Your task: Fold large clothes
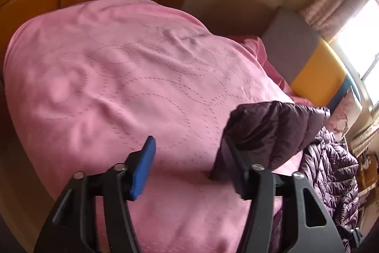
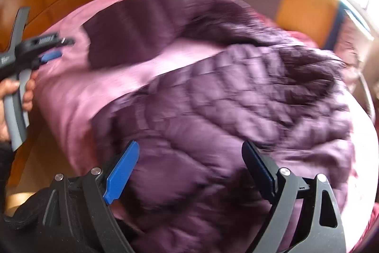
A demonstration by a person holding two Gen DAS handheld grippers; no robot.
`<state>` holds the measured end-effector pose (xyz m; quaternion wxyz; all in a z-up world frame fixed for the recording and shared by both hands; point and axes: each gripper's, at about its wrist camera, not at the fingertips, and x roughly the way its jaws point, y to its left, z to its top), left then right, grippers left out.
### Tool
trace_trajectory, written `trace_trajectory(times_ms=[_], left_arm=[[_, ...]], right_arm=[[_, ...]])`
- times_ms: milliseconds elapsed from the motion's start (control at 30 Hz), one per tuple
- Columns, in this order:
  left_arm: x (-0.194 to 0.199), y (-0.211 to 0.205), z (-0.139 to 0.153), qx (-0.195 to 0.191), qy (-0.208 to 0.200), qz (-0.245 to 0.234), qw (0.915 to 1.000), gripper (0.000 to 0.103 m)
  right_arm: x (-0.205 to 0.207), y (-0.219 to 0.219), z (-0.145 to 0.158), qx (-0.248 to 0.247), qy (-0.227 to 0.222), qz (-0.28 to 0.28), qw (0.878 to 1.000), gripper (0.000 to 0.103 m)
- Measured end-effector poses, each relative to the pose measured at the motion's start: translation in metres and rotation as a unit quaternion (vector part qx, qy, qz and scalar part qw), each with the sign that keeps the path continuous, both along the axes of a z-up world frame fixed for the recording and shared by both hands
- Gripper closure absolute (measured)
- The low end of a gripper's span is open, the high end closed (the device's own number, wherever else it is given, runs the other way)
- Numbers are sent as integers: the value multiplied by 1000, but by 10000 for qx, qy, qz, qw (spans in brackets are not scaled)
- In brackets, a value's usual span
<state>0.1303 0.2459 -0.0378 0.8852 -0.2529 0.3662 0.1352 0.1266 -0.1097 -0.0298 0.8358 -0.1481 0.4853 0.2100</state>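
1. The purple quilted jacket (image 2: 236, 98) lies spread on the bed (image 1: 106, 75), over the pink bedspread, so it can be folded flat.
2. In the left wrist view, the jacket body sits at 4 o'clock; one sleeve (image 1: 272, 129) reaches toward centre.
3. The left gripper (image 1: 189, 167) has its jaws apart. The sleeve end drapes against the right-hand jaw; the blue pad stands clear, so nothing is clamped.
4. The right gripper (image 2: 189, 172) hovers over the jacket body, jaws wide open and empty, probably to take a fresh hold.
5. In the right wrist view, a hand (image 2: 23, 96) at 9 o'clock carries the left gripper.
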Motion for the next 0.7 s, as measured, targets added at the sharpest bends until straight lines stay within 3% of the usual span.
trace_trajectory(times_ms=[67,167,200,233,400,500,600,700], left_arm=[[-8,-2,2,72,-62,-65,9999,41],[-23,-19,12,242,-361,-543,9976,41],[-26,-26,16,284,-441,-764,9957,41],[-29,-34,18,282,-514,-1014,9931,41],[-30,-83,24,133,-741,-2215,9722,41],[-26,-117,27,123,-829,-2768,9573,41],[-16,-144,22,123,-705,-3073,9489,41],[-7,-166,14,81,-522,-3303,9424,41]], right_arm=[[5,14,-17,-260,120,126,9995,19],[3,19,-20,-423,36,246,9988,53],[2,17,-13,-395,-3,257,9989,72],[0,13,-5,-334,-53,237,9991,82],[-13,-35,60,354,-652,-145,9971,87],[-13,-91,105,494,-1326,-846,9863,87],[-21,-161,141,240,-2041,-1820,9616,88],[-26,-237,158,-105,-2407,-2904,9261,88]])
